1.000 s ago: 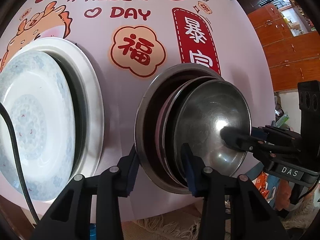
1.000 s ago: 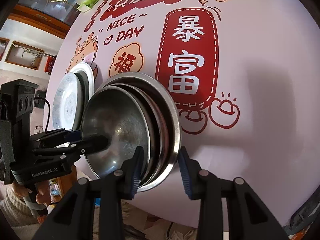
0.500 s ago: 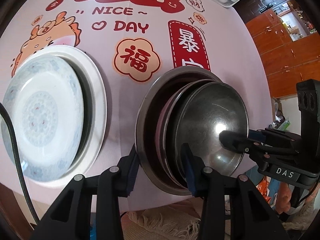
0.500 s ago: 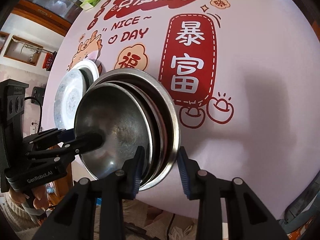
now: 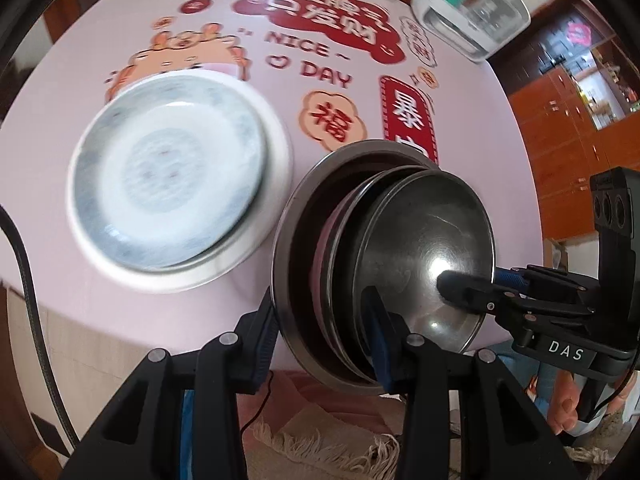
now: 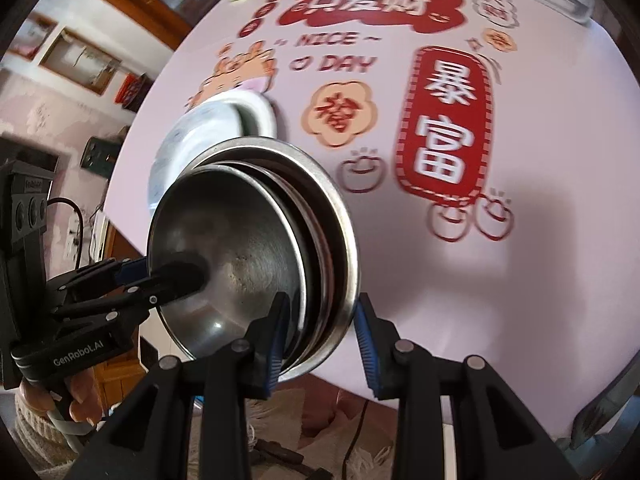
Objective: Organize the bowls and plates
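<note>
A stack of nested steel bowls (image 5: pixel 424 240) (image 6: pixel 240 248) hangs tilted over the near edge of the table, held from both sides. My left gripper (image 5: pixel 320 340) is shut on the stack's left rim, one finger outside the big bowl and one inside the top bowl. My right gripper (image 6: pixel 320 332) is shut on the opposite rim; in the left wrist view one of its fingers (image 5: pixel 460 284) reaches into the top bowl. A blue-patterned plate (image 5: pixel 168 176) (image 6: pixel 192 136) rests on a larger white plate (image 5: pixel 276 152) on the table, left of the bowls.
The round table wears a pink cloth with red print (image 5: pixel 328 52). A white appliance (image 5: pixel 472 4) and small bottles stand at its far edge. Wooden cabinets (image 5: pixel 580 100) are at the right. A fringed rug (image 5: pixel 320 440) lies on the floor below.
Both grippers have risen with the bowl stack and drawn back toward the near table edge. The table and plates now look farther away. Both grips are unchanged.
</note>
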Tool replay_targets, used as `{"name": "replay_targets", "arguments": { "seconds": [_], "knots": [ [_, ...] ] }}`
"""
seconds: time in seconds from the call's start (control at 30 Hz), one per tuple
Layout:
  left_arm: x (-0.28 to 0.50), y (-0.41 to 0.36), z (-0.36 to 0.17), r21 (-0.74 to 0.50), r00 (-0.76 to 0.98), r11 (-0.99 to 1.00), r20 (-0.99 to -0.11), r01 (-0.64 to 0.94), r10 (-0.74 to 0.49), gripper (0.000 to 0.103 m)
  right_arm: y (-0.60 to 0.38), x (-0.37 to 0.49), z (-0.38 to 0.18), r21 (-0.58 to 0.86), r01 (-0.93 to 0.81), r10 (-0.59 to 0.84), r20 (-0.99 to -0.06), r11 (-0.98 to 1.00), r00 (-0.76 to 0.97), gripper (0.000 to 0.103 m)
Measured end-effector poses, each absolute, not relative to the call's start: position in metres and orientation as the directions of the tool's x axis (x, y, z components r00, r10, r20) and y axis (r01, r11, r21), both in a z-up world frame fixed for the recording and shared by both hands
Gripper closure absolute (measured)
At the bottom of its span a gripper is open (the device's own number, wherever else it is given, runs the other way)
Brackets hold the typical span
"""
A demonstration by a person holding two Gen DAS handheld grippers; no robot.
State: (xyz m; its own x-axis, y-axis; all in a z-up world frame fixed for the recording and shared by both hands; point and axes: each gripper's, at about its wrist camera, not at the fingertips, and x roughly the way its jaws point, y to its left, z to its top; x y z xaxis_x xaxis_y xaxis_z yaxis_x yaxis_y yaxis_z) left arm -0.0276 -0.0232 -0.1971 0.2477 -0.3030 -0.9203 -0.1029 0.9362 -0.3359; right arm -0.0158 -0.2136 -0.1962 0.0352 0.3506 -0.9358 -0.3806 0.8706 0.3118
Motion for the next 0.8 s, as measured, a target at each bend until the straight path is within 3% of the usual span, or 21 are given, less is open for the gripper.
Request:
{"name": "replay_targets", "arguments": {
  "seconds": [0.5, 0.8],
  "knots": [
    [-0.027, 0.088, -0.183, -0.299, 0.270, 0.946, -0.928, -0.127, -0.258, 0.064, -0.106, -0.008, -0.187, 0.319, -0.419, 0.364, -0.931, 0.850, 0.028, 0.071],
    [0.009, 0.128, -0.209, -0.303, 0.208, 0.950, -0.936, -0.070, -0.283, 0.064, -0.064, 0.013, -0.207, 0.302, -0.340, 0.334, -0.942, 0.890, 0.038, 0.071]
  ]
}}
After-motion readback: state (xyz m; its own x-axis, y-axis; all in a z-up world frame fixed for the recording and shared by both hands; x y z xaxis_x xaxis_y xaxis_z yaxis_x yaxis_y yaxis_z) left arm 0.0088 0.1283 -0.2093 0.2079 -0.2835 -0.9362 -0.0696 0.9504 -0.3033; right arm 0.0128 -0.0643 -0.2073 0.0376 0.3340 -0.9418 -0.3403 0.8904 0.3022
